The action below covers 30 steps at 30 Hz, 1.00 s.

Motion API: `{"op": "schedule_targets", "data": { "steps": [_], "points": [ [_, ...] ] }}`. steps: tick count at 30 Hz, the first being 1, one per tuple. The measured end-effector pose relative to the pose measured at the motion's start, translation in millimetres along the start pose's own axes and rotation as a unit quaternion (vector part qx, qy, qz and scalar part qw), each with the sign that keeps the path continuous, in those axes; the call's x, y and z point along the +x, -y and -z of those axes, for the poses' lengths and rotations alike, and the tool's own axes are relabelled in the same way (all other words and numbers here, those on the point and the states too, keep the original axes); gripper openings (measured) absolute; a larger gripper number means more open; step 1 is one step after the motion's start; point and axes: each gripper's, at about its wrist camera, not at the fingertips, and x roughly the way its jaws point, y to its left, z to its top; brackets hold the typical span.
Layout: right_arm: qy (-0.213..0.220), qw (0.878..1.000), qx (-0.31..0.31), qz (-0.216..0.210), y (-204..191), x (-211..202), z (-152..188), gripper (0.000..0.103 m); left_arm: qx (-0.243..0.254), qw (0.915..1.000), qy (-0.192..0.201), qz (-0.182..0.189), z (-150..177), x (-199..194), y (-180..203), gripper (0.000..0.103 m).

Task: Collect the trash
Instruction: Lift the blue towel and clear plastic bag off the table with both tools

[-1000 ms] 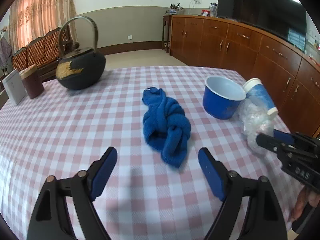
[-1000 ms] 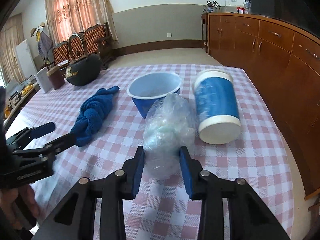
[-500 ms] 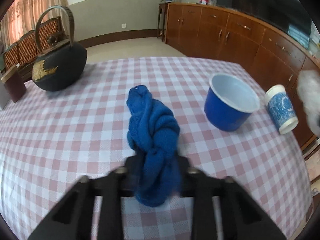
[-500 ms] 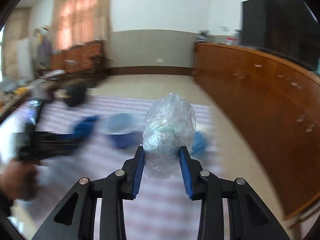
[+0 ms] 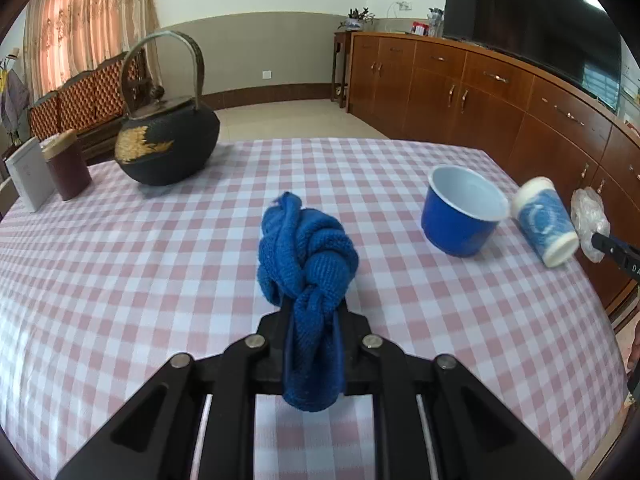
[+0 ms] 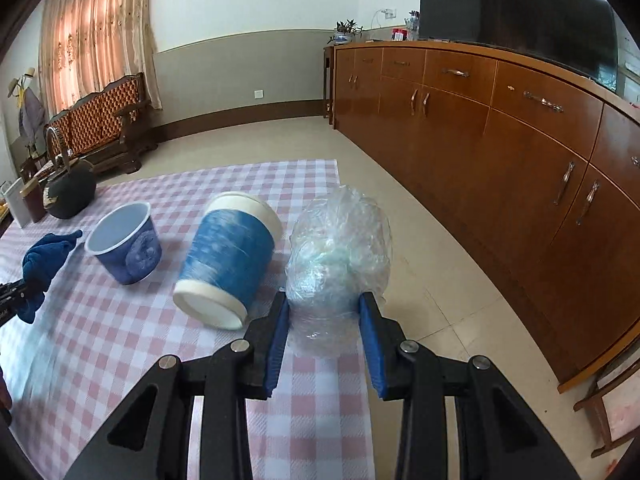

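My left gripper [image 5: 313, 320] is shut on the near end of a knotted blue cloth [image 5: 306, 252] that lies on the checked tablecloth [image 5: 160, 280]. A crumpled clear plastic bag [image 6: 340, 248] is pinched between the blue pads of my right gripper [image 6: 323, 312], held up over the table's right edge. From the left wrist view the same bag [image 5: 588, 216] shows at the far right, past the table. The blue cloth [image 6: 44, 260] and the left gripper's tips appear at the left of the right wrist view.
A blue bowl [image 5: 464, 216] stands upright beside a blue-and-white cup [image 5: 546, 220] lying on its side near the right edge. A black kettle [image 5: 168, 140], a brown canister [image 5: 66, 172] and a white box [image 5: 28, 176] sit at the far left. Wooden cabinets [image 6: 520, 140] run along the right.
My left gripper went from wide open to shut on the blue cloth's near end. The right gripper lifted the plastic bag and swung it rightward off the table.
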Motion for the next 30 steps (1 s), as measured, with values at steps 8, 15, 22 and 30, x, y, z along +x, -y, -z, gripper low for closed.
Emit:
{"op": "schedule_targets", "data": {
  "steps": [8,15,22,30],
  "points": [
    [-0.002,1.0,-0.003,-0.015,-11.6,-23.4,8.4,0.037,0.003,0.9998,0.015,-0.012,13.0,-27.3,-7.0,0.016],
    [-0.01,1.0,-0.001,-0.019,-11.9,-38.8,19.4,0.037,0.0,0.9997,0.017,-0.016,25.2,-45.0,-12.7,0.016],
    [-0.02,1.0,0.004,-0.016,-7.7,-41.9,33.2,0.037,-0.003,0.9997,0.017,-0.015,33.5,-47.8,-14.1,0.016],
    [-0.021,1.0,0.006,-0.015,-3.0,-32.7,30.4,0.037,0.001,0.9998,0.015,-0.016,34.7,-39.3,-11.7,0.016]
  ]
}}
